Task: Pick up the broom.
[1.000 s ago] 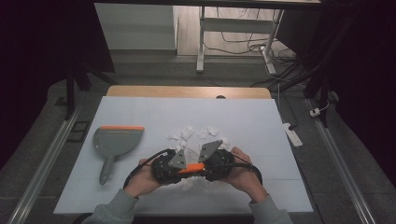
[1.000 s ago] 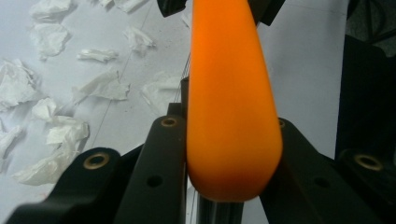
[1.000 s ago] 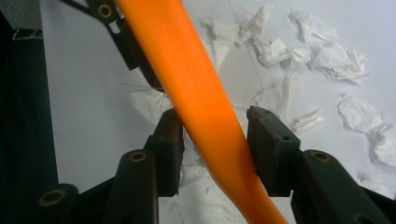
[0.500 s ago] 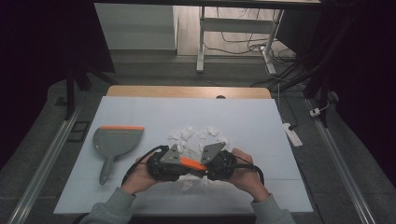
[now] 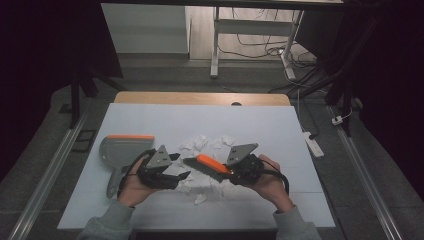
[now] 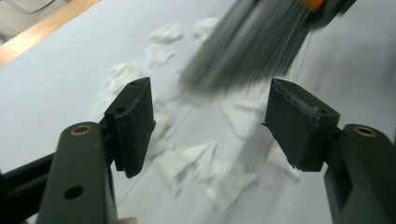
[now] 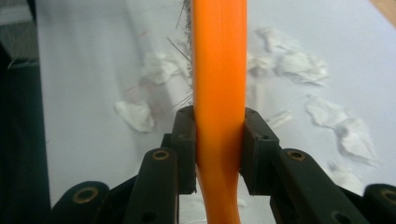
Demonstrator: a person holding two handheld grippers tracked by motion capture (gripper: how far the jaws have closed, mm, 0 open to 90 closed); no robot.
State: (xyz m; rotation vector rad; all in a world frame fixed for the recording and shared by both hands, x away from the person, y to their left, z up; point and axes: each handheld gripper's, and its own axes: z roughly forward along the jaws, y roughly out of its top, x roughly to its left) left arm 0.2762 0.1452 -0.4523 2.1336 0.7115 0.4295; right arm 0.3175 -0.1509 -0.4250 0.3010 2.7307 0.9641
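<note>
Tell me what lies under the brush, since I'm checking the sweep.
White paper scraps lie on the table under and around the brush bristles. Scraps directly beneath the bristles are covered, so I can't count them.

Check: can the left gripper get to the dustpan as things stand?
Probably yes. The left gripper is open and holds nothing, and the dustpan lies just beside it, with bare table around it.

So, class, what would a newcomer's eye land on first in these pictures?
Probably the orange brush handle, clamped upright in the right gripper above the white table. Next, the torn paper scraps scattered mid-table under the grey bristles. The left gripper hangs open over them, with the dustpan at far left.
</note>
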